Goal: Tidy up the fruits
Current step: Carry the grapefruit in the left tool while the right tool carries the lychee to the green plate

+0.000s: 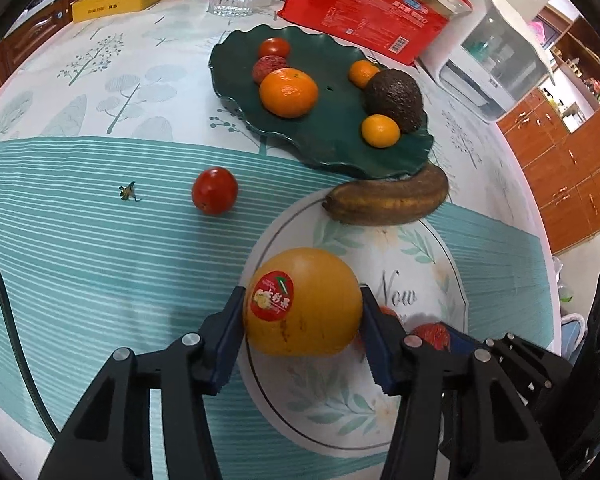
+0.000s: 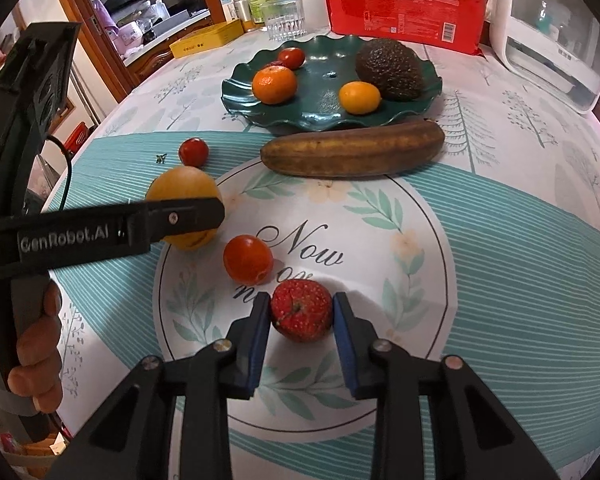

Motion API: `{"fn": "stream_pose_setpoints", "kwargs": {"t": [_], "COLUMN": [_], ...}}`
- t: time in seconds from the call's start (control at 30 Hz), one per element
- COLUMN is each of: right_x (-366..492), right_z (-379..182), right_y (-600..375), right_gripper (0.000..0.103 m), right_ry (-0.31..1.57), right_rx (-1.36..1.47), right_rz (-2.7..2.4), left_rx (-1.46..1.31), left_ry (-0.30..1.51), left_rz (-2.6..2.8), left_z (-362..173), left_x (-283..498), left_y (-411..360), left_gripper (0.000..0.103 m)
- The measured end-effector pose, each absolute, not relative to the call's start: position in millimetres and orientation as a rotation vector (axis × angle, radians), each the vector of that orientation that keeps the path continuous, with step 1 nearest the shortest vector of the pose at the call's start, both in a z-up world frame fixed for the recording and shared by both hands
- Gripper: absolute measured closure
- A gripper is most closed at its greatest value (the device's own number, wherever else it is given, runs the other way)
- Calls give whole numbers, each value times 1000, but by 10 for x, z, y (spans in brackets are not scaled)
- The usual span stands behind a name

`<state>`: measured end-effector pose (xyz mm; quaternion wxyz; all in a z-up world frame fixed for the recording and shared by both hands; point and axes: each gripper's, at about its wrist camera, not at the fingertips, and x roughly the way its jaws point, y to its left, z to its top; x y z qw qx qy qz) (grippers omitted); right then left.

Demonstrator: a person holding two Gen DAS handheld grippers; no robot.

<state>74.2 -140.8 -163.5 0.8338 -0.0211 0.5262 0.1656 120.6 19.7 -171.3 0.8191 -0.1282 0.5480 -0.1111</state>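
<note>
A smooth, round yellow-orange fruit [image 1: 303,302] with a red sticker sits at the edge of the tablecloth's printed circle, clamped between the left gripper's [image 1: 303,320] blue pads. The right gripper [image 2: 302,312] is closed on a bumpy, speckled red lychee-like fruit [image 2: 301,309] inside that circle, beside a glossy tomato [image 2: 248,259]. Beyond lie a browned, matte banana [image 2: 352,152] and a wavy-rimmed dark green plate [image 2: 328,96] holding a pebbly avocado [image 2: 390,69], which half hides one small orange in the left wrist view.

Each hand-held gripper is matte black plastic with angular, cut-out linkage arms joined by round silver screws, ending in two flat blue pads: the left hand-held gripper [image 1: 303,334] and the right hand-held gripper [image 2: 301,338] look alike. In the right wrist view the left one's side bears white "GenRobot.AI" lettering. A dark green cable [image 1: 8,316] trails from it.
</note>
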Motion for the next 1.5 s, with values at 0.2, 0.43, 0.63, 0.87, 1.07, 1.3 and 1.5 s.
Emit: {"fn": "stream_pose_setpoints", "kwargs": {"t": [0.2,0.43,0.63,0.87,1.07,1.3,1.5], "right_x": [712,768,993,1473,1974,2687,3105], "right_z": [-1417,-1110,-704,-175,42,-84,-581], "right_y": [-1420,-1405,-1421,-1448,-1351,-1332,-1277], "right_gripper": [72,72,72,72,72,72,72], "right_ry": [1071,1017,946,855,797,840,936], "right_rx": [-52,-70,-96,-112,-193,-184,-216], "right_rz": [360,382,380,363,332,300,310], "left_rx": [-181,-130,-100,-67,24,37,69], "left_ry": [1128,1071,999,952,916,943,1018], "left_rz": [-246,-231,-229,-247,-275,-314,-350], "left_z": [-1457,-1075,-586,-108,144,9,-529], "left_x": [1058,1042,1224,1628,2183,2806,3182], "left_y": [75,106,236,310,208,123,58], "left_gripper": [51,51,51,50,50,50,50]}}
